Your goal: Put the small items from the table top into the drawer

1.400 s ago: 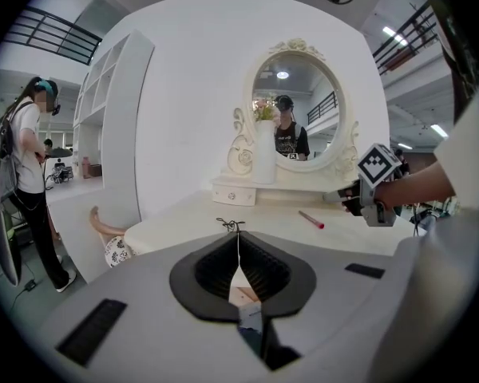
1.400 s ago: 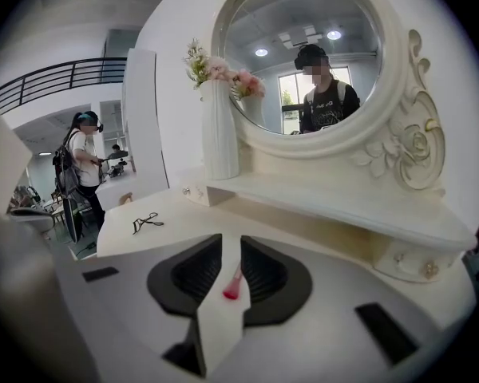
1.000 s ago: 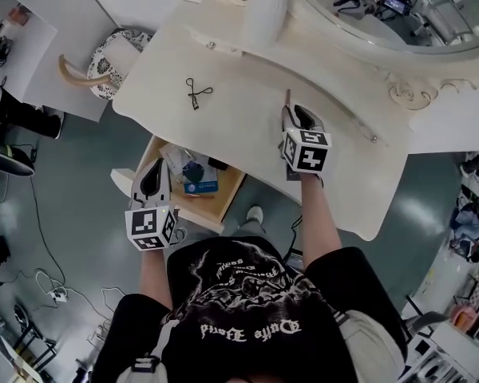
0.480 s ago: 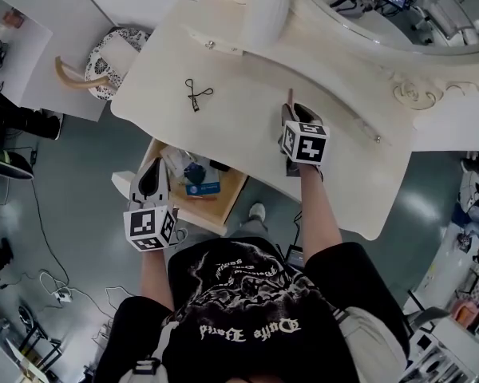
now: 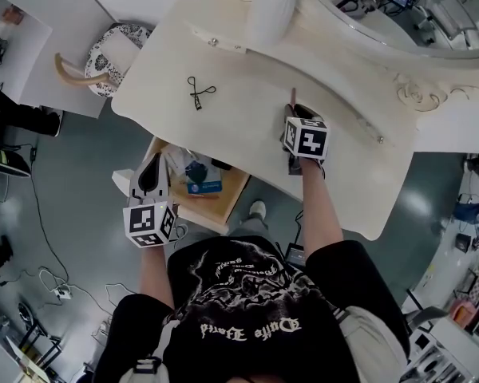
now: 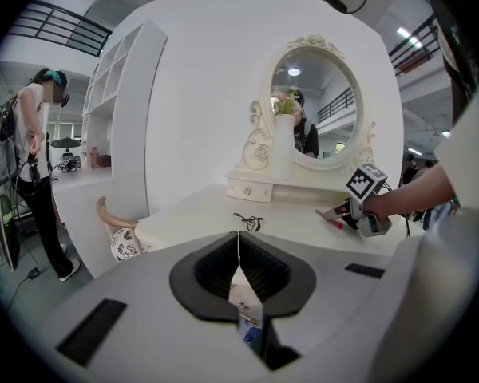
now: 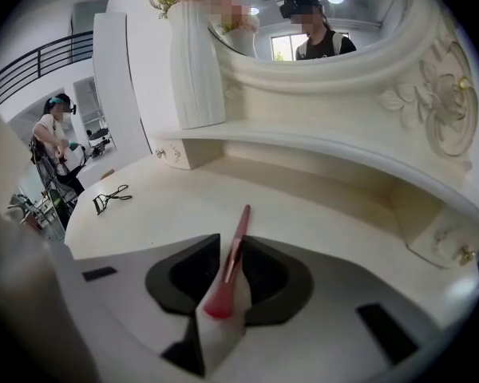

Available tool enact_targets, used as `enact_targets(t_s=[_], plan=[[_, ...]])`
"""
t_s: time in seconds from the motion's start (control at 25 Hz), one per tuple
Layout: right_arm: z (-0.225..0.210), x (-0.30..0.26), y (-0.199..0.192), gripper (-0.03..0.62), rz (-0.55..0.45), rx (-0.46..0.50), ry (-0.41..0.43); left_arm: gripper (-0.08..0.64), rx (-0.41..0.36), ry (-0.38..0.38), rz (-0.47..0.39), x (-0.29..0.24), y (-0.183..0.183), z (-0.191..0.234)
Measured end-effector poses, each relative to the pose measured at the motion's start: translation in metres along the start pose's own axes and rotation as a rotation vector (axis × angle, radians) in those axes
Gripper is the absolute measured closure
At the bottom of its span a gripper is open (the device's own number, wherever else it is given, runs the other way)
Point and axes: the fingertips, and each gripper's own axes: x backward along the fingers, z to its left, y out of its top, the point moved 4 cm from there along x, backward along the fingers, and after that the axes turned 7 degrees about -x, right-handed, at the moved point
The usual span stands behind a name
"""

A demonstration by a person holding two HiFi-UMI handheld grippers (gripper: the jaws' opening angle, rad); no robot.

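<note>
Found the right gripper (image 5: 297, 114) tipped down onto the table (image 5: 239, 122), its fingers just closing and pinched on a slim red makeup brush (image 7: 236, 238) at about mid-length, bristle end nearest the camera, handle tip pointing away toward the raised shelf (image 7: 303, 146). Could not tell whether lifted clear of the table yet. Found the left gripper (image 5: 152, 170) well apart, hovering over the open drawer (image 5: 227, 190), fingers together with nothing between them. Noted a few small things (image 5: 198, 183) already lying in that drawer. Spotted a black eyelash curler (image 5: 196, 92) lying untouched near the table's far left, well apart from both grippers. Judged the task partway: brush gripped but not yet carried, curler waiting. Judged the hold narrow: thin round handle, only a small patch under the pads, so likely to swivel or slide out during the lift. Feared a drag of the handle tip across the table on a low sweep, levering the brush loose. Feared a drop short of the drawer too, onto the floor past the table's front edge, with the drawer sitting lower and off to the left. Reckoned also on a knock against the left gripper parked over the drawer, unless moved aside.
</note>
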Motion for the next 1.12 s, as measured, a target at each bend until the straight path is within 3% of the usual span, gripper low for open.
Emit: enact_targets(t_s=[0.76, 1.12], plan=[[-0.004, -0.002, -0.002, 0.541, 0.028, 0.045, -0.05, 0.545, -0.012, -0.002, -0.009, 0.003, -0.002, -0.01], [0.003, 0.02, 0.0, 0.541, -0.032, 0.063, -0.046, 0.545, -0.012, -0.001, -0.021, 0.01, -0.003, -0.013]])
